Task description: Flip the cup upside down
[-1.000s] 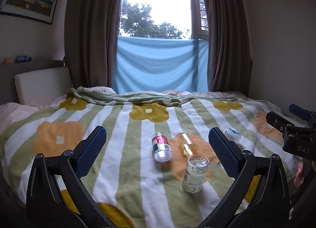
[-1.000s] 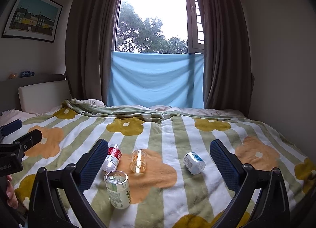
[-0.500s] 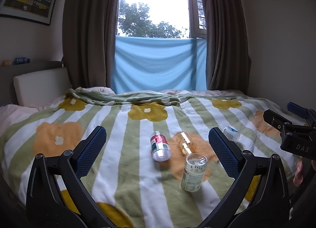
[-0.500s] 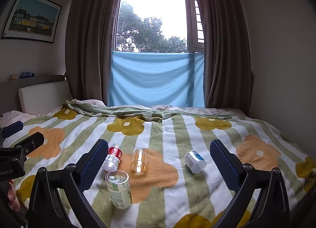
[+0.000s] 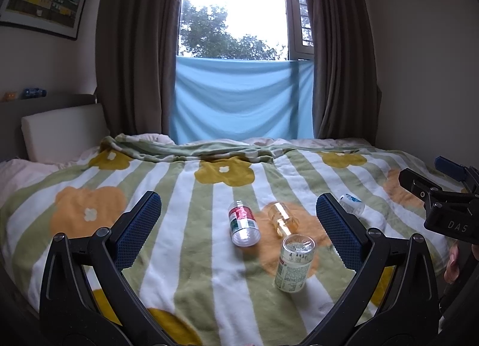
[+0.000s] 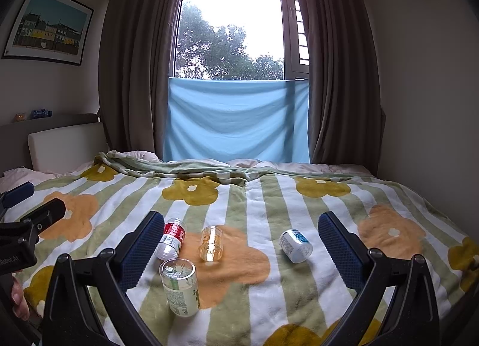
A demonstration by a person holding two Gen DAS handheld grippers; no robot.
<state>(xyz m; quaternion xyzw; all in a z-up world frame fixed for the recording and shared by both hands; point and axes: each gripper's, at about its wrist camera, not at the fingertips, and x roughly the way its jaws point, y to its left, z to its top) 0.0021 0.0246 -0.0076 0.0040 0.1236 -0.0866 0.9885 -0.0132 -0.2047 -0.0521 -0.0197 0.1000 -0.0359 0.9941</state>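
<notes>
Four cut-bottle cups lie on the flowered blanket [image 6: 245, 295] of the bed, and as far as can be judged the flipping is barely begun or only partly done: the green-labelled cup [image 6: 180, 286] stands roughly on end, tilted, while the red-labelled cup [image 6: 170, 239], the amber cup [image 6: 211, 243] and the blue-labelled cup [image 6: 295, 245] all lie on their sides. Whether the standing one counts as already turned over cannot be told for sure. The left tongs [image 5: 236, 227] are held low over the near edge of the bed, fingers spread wide and holding nothing, aimed at the cluster. The right tongs [image 6: 239, 244] sit beside them in the same level, forward-pointing pose, also wide apart and empty, with the amber cup nearly centred between their fingers but well ahead of them
</notes>
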